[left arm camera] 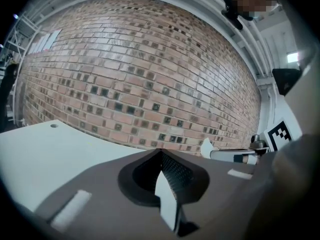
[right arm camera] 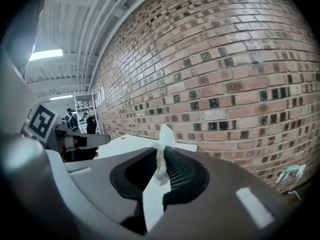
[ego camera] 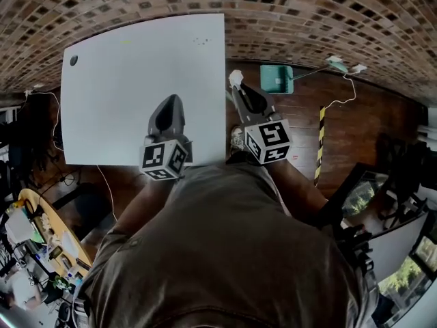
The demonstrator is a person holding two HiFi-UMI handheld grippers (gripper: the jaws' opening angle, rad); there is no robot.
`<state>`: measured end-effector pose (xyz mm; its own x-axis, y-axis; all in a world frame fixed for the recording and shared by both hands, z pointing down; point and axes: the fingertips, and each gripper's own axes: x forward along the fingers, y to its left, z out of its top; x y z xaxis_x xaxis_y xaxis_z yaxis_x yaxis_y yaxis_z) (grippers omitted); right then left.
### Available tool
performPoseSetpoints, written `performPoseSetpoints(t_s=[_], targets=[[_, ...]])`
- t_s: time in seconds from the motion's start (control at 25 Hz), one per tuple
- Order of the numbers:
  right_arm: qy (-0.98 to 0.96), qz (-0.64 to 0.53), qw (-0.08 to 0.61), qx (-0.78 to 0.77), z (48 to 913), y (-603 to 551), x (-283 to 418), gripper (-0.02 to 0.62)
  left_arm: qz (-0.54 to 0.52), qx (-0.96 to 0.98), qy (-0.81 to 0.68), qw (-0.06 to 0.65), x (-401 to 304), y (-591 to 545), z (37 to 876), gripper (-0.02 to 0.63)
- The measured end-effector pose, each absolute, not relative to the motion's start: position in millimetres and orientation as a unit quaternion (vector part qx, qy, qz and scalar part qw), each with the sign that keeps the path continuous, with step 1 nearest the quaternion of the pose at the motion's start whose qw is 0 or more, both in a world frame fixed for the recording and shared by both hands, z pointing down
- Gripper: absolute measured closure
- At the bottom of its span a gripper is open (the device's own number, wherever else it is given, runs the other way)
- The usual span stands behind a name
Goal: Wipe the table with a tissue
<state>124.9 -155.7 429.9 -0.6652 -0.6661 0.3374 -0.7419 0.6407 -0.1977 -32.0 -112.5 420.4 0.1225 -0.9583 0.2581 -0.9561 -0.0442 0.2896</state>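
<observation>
The white table (ego camera: 136, 94) stretches ahead and to the left of the person. The left gripper (ego camera: 171, 102) hangs over its near part, jaws pressed together on nothing. The right gripper (ego camera: 237, 86) sits just off the table's right edge, jaws pinching a crumpled tissue (ego camera: 235, 78) that pokes past the tips. The bare tabletop lies leftward of the tissue, so I'd expect the right hand to swing it in and down.

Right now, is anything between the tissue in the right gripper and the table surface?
Nothing visible. The right gripper holds the tissue just past the right edge of the table; the left gripper, shut and empty, sits over the near edge, off to the side.
</observation>
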Motion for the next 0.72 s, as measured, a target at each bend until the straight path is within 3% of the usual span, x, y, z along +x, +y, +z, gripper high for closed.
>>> performPoseSetpoints(t_s=[0.72], targets=[[-0.904, 0.142, 0.197, 0.352, 481, -245, 93, 0.532, 0.012, 0.710, -0.665, 0.232, -58, -180, 462, 0.604]])
